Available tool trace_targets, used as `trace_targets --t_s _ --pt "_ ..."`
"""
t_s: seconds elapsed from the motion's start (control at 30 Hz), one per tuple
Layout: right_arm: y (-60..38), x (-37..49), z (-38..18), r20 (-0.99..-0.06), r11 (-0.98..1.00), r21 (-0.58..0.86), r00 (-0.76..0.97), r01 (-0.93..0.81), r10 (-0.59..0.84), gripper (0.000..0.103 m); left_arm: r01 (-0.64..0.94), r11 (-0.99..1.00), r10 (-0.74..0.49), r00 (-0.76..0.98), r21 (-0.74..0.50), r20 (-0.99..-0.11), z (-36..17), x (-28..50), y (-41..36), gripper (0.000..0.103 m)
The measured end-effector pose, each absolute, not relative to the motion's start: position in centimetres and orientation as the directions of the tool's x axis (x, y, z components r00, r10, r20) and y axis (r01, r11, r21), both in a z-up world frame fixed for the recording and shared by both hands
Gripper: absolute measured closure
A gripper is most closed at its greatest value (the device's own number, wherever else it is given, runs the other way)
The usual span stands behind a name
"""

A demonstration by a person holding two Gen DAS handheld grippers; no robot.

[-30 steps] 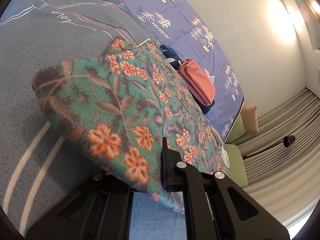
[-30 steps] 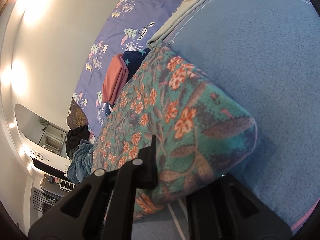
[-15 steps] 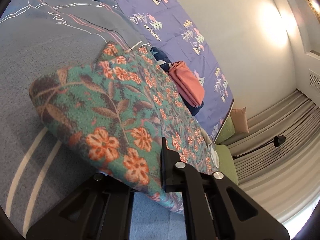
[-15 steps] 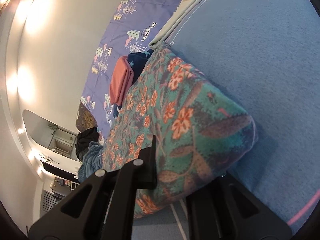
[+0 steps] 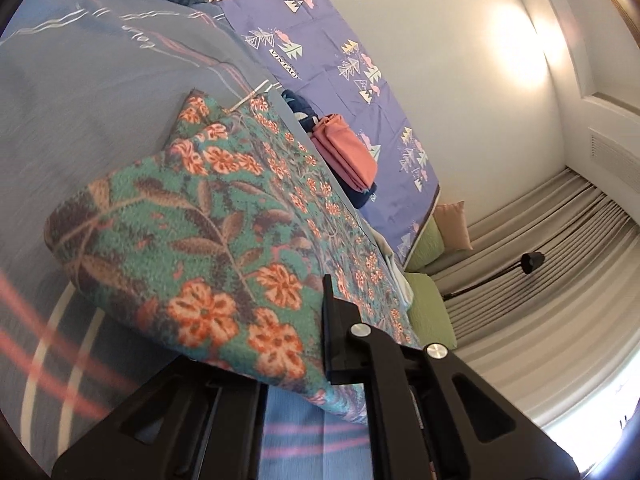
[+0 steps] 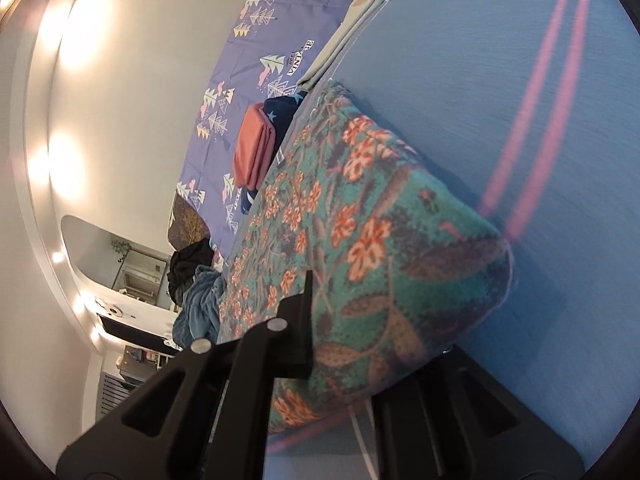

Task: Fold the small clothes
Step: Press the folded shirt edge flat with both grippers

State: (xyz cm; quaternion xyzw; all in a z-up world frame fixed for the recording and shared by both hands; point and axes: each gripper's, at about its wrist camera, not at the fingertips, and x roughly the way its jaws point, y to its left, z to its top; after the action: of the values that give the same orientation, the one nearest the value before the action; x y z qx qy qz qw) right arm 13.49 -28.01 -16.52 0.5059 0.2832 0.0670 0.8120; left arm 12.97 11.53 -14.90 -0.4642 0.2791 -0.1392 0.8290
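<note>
**Floral cloth clamped at both ends, stretched over bed**

A bed (image 5: pixel 80 92) w/ a blue-grey cover, marked by pale and pink lines, fills most of both views. Beyond it a purple sheet (image 5: pixel 340 60) printed w/ trees is spread up to a white wall (image 5: pixel 460 40); grey curtains (image 5: pixel 540 280) are seen at the far end in the left wrist view.

The task's thing, a teal floral cloth (image 5: pixel 208 240) w/ orange flowers, is held over the bed cover. Its long axis is run from one tool to the other, roughly parallel to the purple sheet's near edge. A folded, rounded edge is turned toward the open blue cover; whether the cloth's middle rests on the bed can't be told.

The left tool (image 5: pixel 296 376) is clamped on one end of the cloth, w/ the fabric pinched betw. its black fingers. The right tool (image 6: pixel 340 364) is clamped on the opposite end likewise. Both are pointed slightly downward along the cloth; bed lines are blurred.

Open cover is left on the fold side of the cloth. On the other side, near its far edge, a stack is seen on the purple sheet: a pink folded garment (image 5: pixel 348 152) atop a navy starred garment (image 6: pixel 284 108). A rumpled blue garment pile (image 6: pixel 200 304) lies at the bed's end.
</note>
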Motion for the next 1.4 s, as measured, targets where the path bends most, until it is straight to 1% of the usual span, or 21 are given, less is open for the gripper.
trace_targets --t_s 0.33,0.53,0.8,0.9,1.0,1.07,1.17,1.3,1.33,1.37,1.4 --pt "-28.7 7.4 -16.6 -0.393 0.487 0.857 0.828 0.171 0.4 0.098 -0.027 0.508 -0.53 0.778 -0.861 -0.337 -15.6 5.7 11.0 0.098" --pt "-29.0 5.0 -16.5 -0.413 0.509 0.843 0.815 0.174 0.406 0.098 -0.015 0.525 -0.544 0.763 -0.851 -0.349 -15.9 2.2 10.8 0.098" --pt "-29.5 4.9 -16.4 -0.422 0.515 0.84 0.804 0.172 0.419 0.099 -0.004 0.578 -0.54 0.748 -0.816 -0.386 -16.0 0.7 10.7 0.098" --pt "-29.7 4.6 -16.6 -0.409 0.514 0.844 0.803 0.153 0.434 0.098 0.0 0.603 -0.537 0.74 -0.798 -0.405 -15.9 0.3 10.7 0.096" --pt "-29.9 3.8 -16.9 -0.394 0.505 0.852 0.806 0.14 0.442 0.096 0.004 0.636 -0.526 0.734 -0.772 -0.43 -15.5 -0.5 10.8 0.09" --pt "-30.0 3.6 -16.8 -0.388 0.504 0.853 0.811 0.136 0.438 0.094 0.0 0.652 -0.514 0.734 -0.758 -0.443 -15.2 -1.3 11.0 0.084" --pt "-29.8 3.5 -16.7 -0.404 0.526 0.839 0.809 0.142 0.427 0.093 -0.006 0.67 -0.504 0.731 -0.743 -0.46 -14.8 -2.8 11.4 0.078" --pt "-29.5 3.3 -16.3 -0.436 0.564 0.81 0.807 0.16 0.398 0.087 0.044 0.656 -0.562 0.694 -0.753 -0.449 -14.1 -4.7 11.3 0.074" --pt "-29.5 3.3 -16.3 -0.436 0.564 0.81 0.809 0.162 0.394 0.086 0.072 0.654 -0.582 0.684 -0.753 -0.44 -13.7 -5.1 11.0 0.07" --pt "-29.4 3.2 -16.2 -0.434 0.563 0.81 0.813 0.165 0.387 0.085 0.095 0.652 -0.595 0.679 -0.752 -0.43 -13.2 -5.3 10.8 0.058" --pt "-29.4 3.1 -16.3 -0.432 0.561 0.811 0.817 0.167 0.382 0.085 0.125 0.647 -0.607 0.681 -0.752 -0.41 -12.4 -5.5 10.5 0.053"
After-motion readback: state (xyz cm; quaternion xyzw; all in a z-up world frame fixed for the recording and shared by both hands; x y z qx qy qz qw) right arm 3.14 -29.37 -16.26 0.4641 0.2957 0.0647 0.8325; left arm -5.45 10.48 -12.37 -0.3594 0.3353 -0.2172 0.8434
